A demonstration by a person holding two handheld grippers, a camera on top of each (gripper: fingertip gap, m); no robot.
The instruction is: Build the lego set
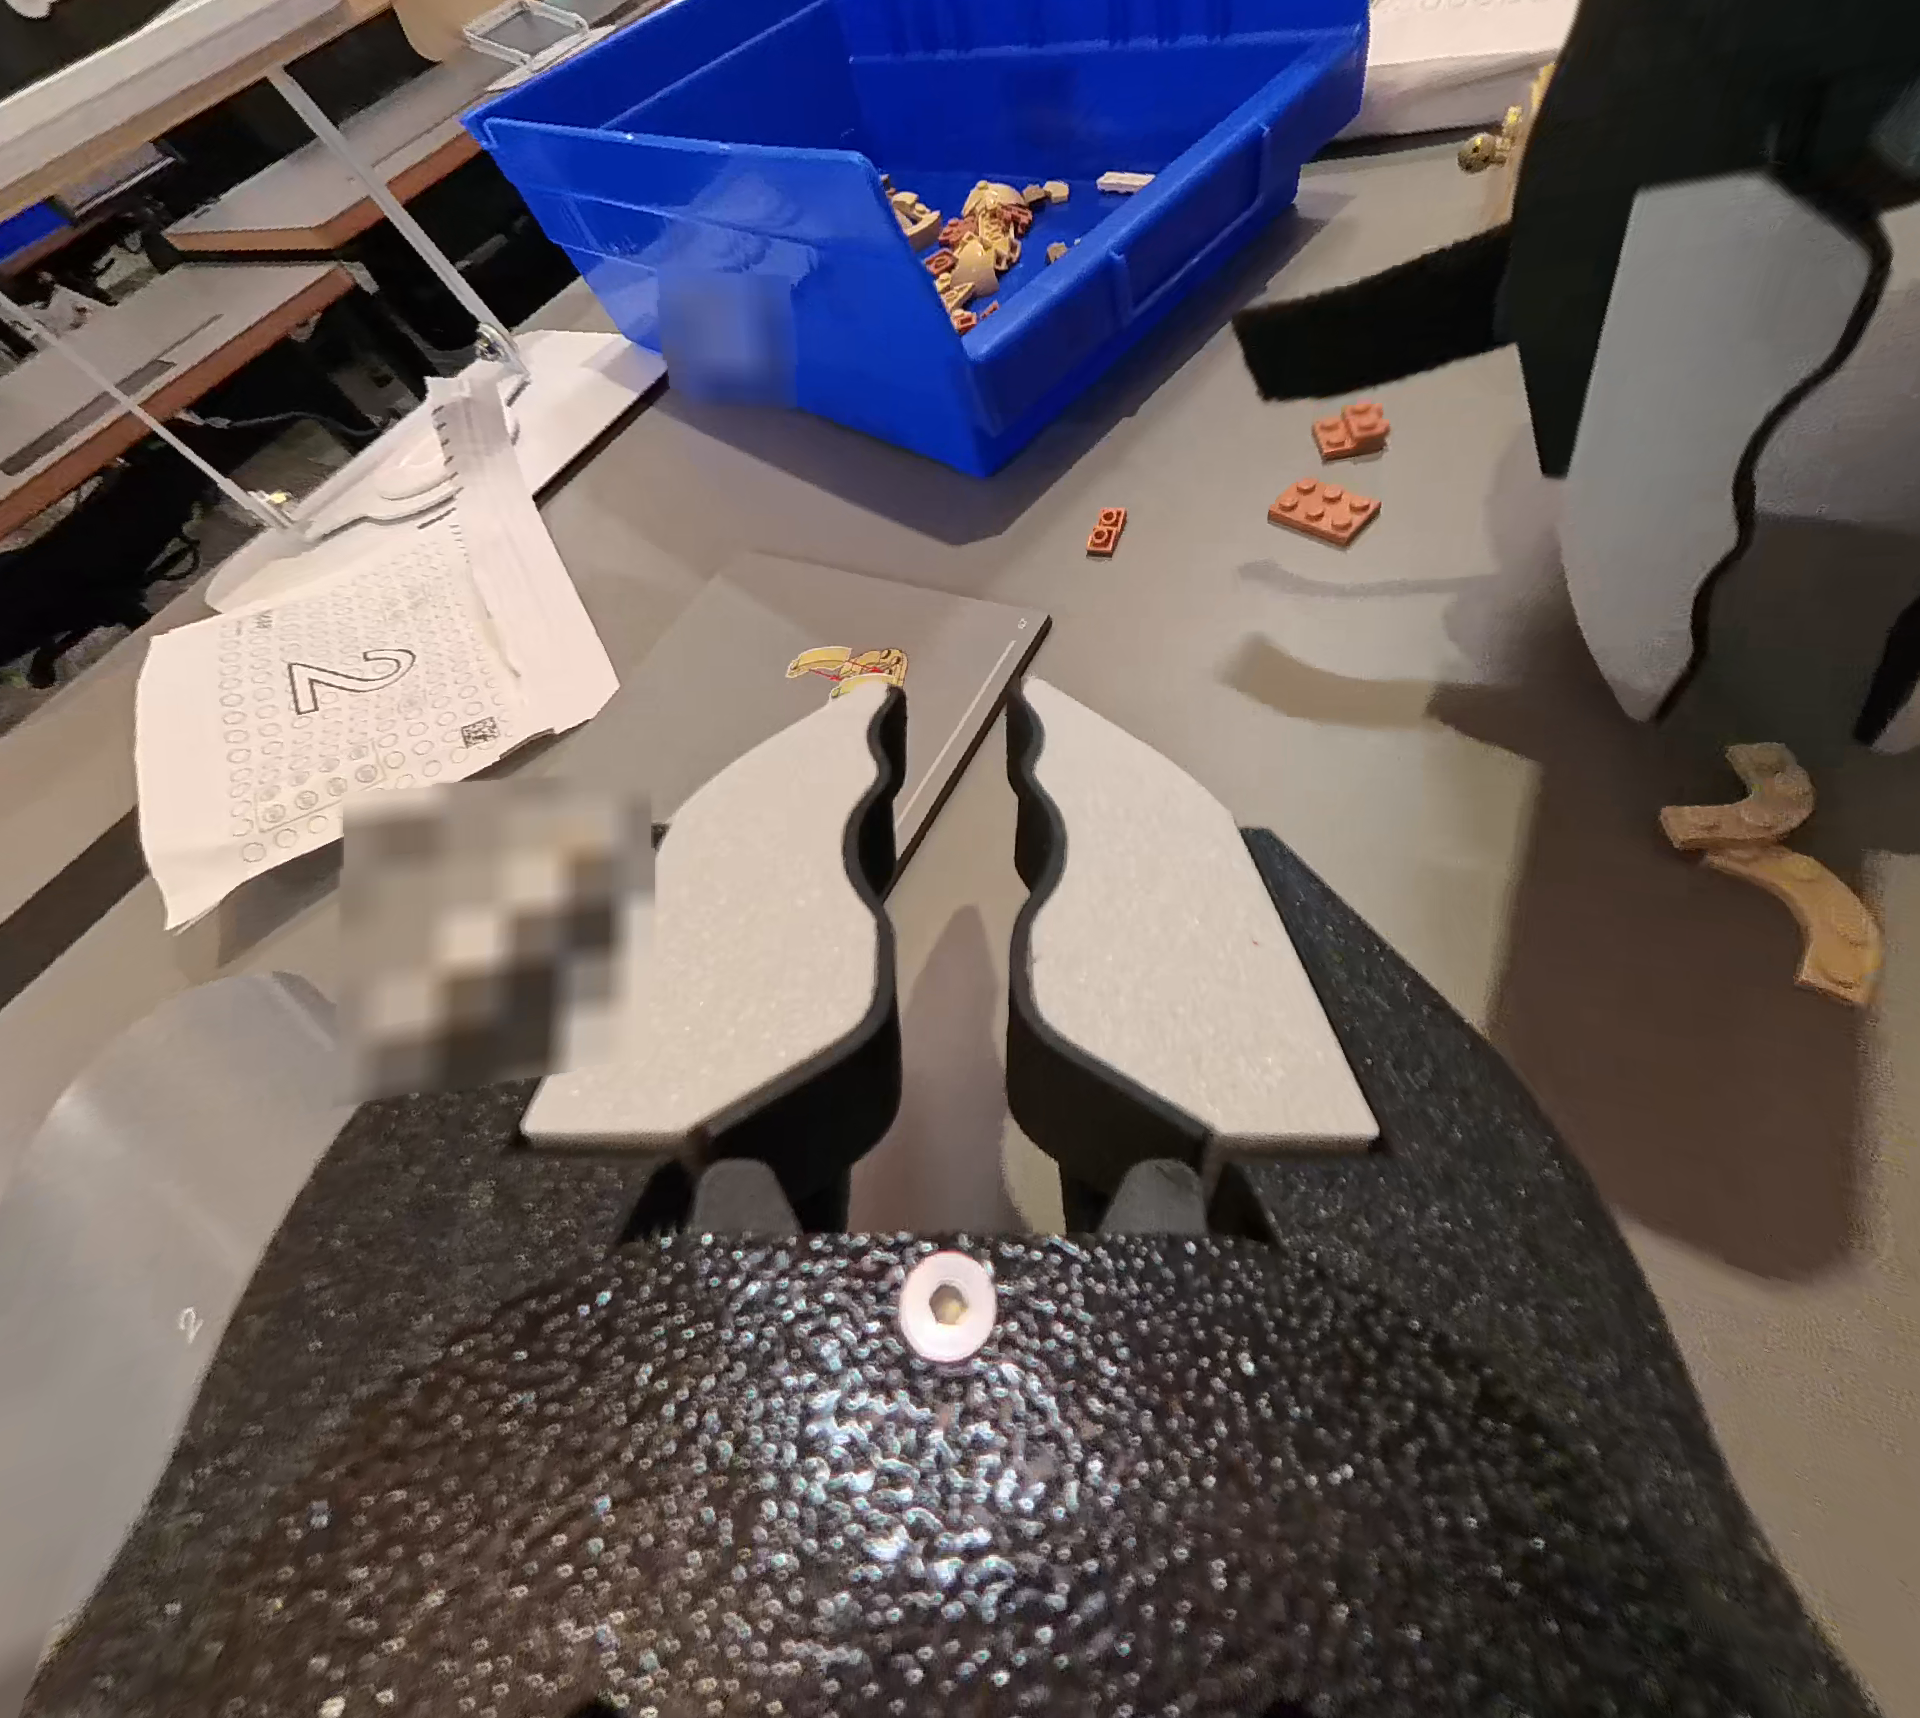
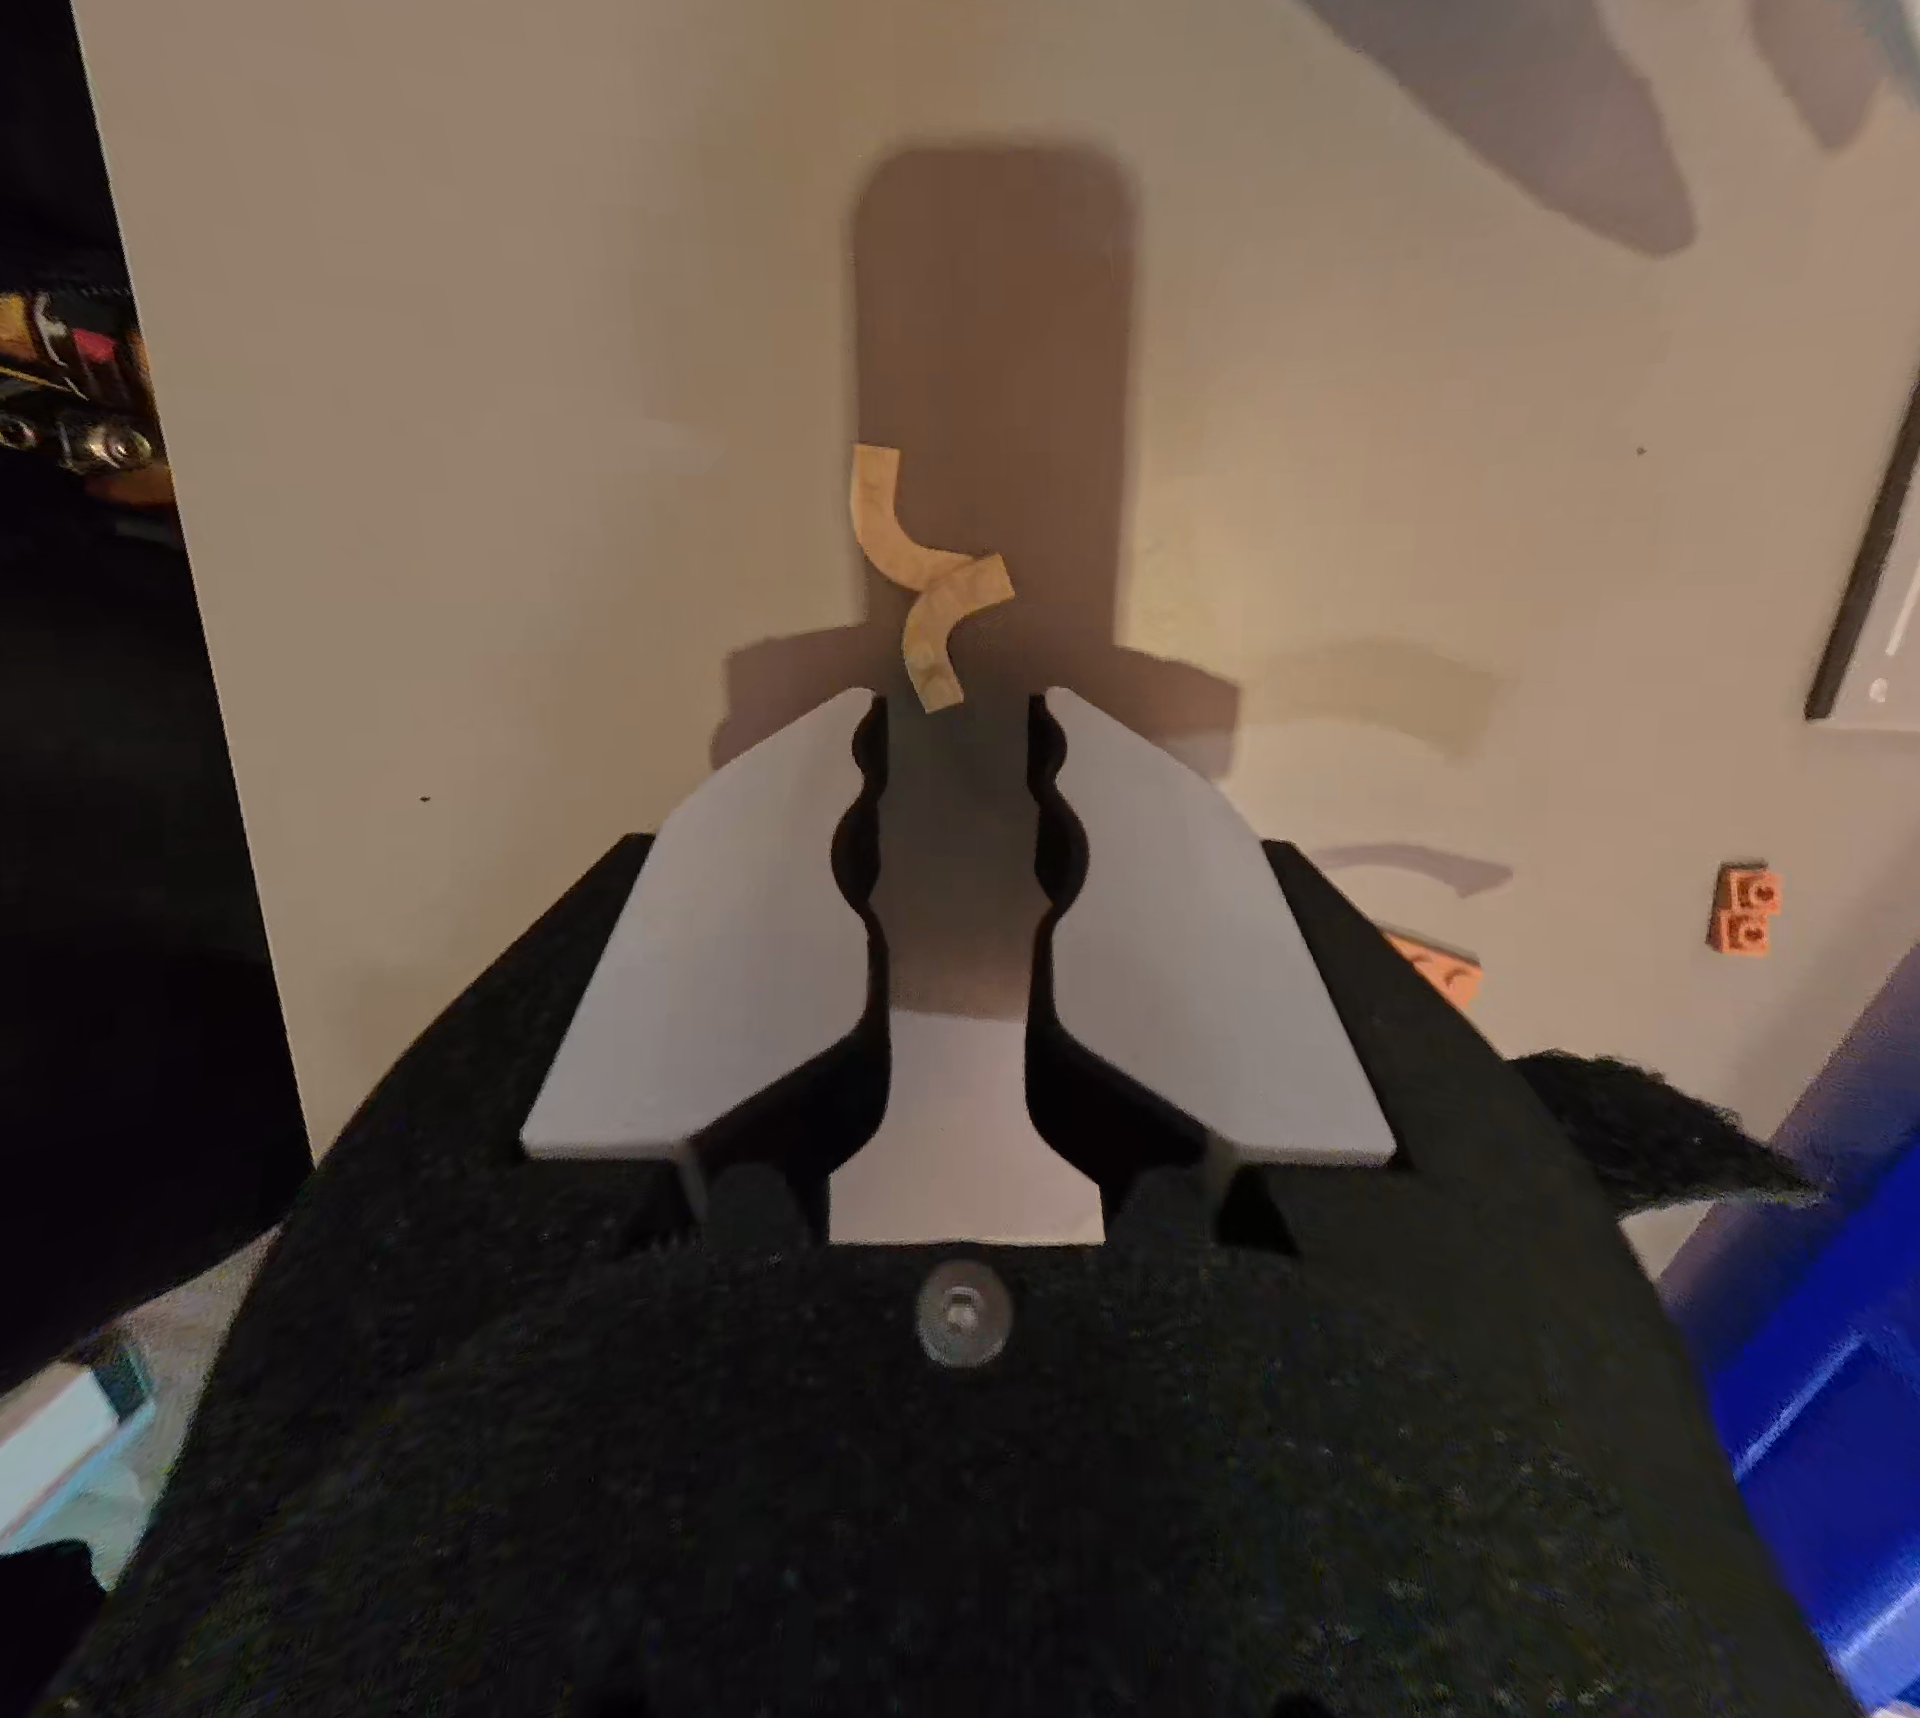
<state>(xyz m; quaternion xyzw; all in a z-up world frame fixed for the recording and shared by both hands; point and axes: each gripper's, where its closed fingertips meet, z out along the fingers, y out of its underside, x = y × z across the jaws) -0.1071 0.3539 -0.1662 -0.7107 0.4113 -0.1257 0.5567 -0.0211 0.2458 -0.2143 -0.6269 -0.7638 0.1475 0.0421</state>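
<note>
Two tan curved Lego pieces lie touching in an S shape on the grey table; they also show in the left wrist view. My right gripper is open and empty, hovering just above them, with one end of the nearer piece between its fingertips. It shows in the left wrist view at the right. My left gripper is slightly open and empty, over the dark instruction booklet.
A blue bin with several tan and brown pieces stands behind; its corner shows in the right wrist view. Reddish-brown plates lie loose. White printed sheets lie at left, and the table edge runs there.
</note>
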